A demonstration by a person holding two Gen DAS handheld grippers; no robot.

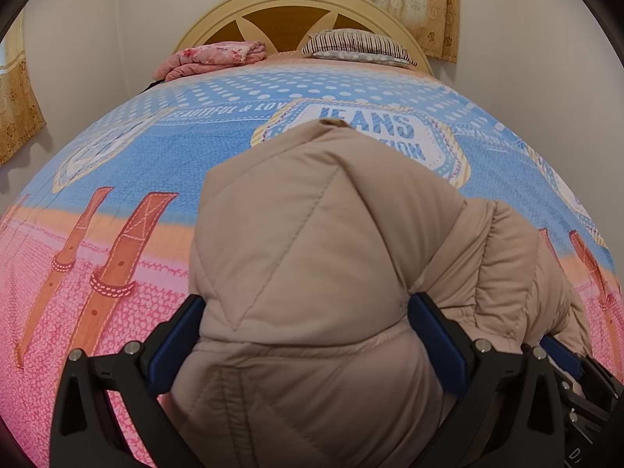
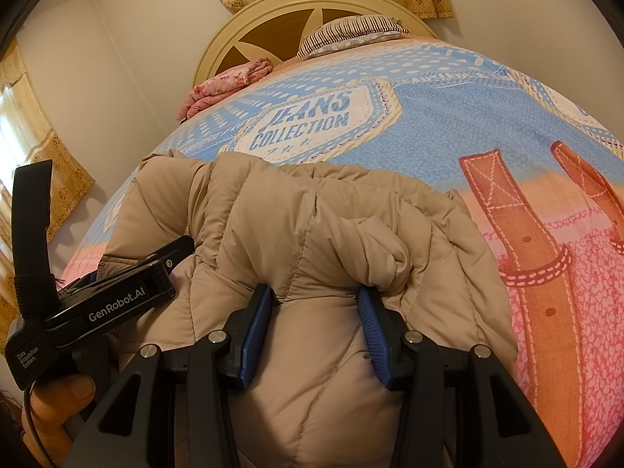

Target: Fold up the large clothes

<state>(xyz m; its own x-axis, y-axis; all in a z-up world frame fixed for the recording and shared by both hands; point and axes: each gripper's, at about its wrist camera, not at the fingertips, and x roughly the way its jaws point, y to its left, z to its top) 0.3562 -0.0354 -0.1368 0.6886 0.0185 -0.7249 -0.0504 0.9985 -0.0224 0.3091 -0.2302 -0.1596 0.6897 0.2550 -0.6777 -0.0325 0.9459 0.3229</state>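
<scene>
Your left gripper [image 1: 308,335] and right gripper [image 2: 314,331] both have jaws clenched on the beige jacket [image 1: 331,234], which bulges up-frame toward the headboard [image 1: 218,19].

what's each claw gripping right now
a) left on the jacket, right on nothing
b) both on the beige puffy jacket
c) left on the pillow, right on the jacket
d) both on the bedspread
b, since the left claw has bunched jacket fabric filling the space between its blue fingers, and the right claw pinches a fold of the same jacket, while the striped pillow lies far off by the headboard.
</scene>
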